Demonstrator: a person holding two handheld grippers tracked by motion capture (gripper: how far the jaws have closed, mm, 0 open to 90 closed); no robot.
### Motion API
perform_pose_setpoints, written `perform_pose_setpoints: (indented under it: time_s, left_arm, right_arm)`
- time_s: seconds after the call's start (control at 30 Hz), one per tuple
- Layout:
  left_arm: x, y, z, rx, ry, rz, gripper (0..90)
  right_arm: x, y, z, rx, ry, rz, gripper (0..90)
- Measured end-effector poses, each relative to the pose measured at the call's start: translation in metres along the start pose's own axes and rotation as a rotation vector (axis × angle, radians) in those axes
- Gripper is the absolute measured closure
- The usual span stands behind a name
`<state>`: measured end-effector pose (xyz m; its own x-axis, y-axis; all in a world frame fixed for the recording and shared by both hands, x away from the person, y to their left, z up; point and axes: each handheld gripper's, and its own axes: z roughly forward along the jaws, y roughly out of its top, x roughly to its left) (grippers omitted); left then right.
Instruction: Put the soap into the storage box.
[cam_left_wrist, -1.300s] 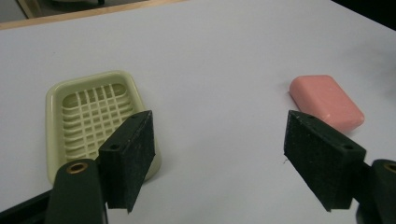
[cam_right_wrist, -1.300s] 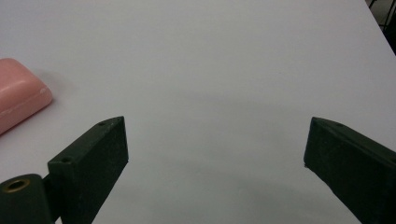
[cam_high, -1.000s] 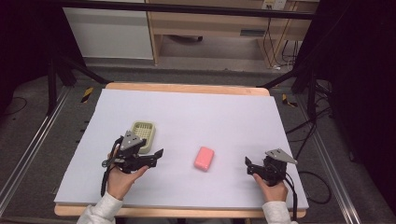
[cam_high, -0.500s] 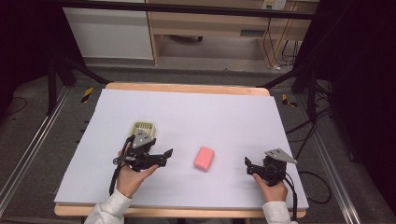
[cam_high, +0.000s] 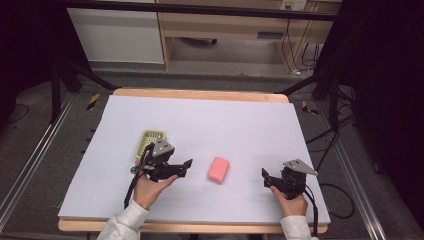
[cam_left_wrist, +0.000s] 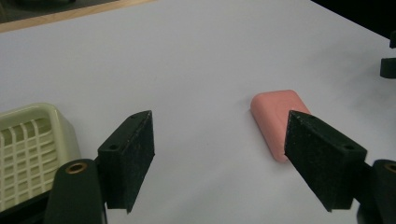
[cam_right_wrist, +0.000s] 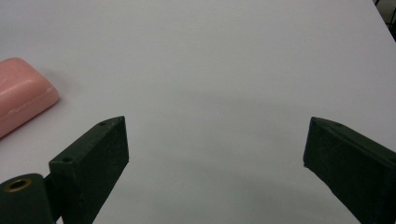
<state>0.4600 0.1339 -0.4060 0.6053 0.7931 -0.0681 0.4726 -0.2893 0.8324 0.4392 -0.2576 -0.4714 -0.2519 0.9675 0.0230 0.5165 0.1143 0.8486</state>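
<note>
A pink soap bar (cam_high: 219, 170) lies on the white table sheet (cam_high: 225, 125), between my two grippers. My left gripper (cam_high: 188, 163) is open just left of it, jaws pointing toward the bar with nothing between them. In the left gripper view the soap bar (cam_left_wrist: 276, 119) sits ahead and to the right, partly behind the right jaw, and my left gripper (cam_left_wrist: 219, 154) stands wide. A pale yellow slotted soap dish (cam_high: 150, 141) rests behind the left hand, and the soap dish (cam_left_wrist: 28, 149) shows at that view's left edge. My right gripper (cam_high: 265, 176) is open near the front right; in its own view the right gripper (cam_right_wrist: 215, 163) frames bare sheet with the soap bar (cam_right_wrist: 21, 95) at far left.
The table's wooden edge (cam_high: 200, 94) runs along the far side. Black frame legs, floor rails and cables (cam_high: 330, 135) surround the table. Wide bare sheet lies beyond the soap and dish.
My left hand has slid right across the sheet, away from the dish and closer to the soap bar. The right hand and the soap have stayed put.
</note>
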Motion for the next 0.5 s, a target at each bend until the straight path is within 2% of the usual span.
perform_pose_setpoints:
  time_s: [0.5]
  left_arm:
    - [-0.014,0.009,0.016,0.013,-0.011,0.023,23.9]
  right_arm:
    - [0.000,0.000,0.000,0.002,0.003,0.002,7.2]
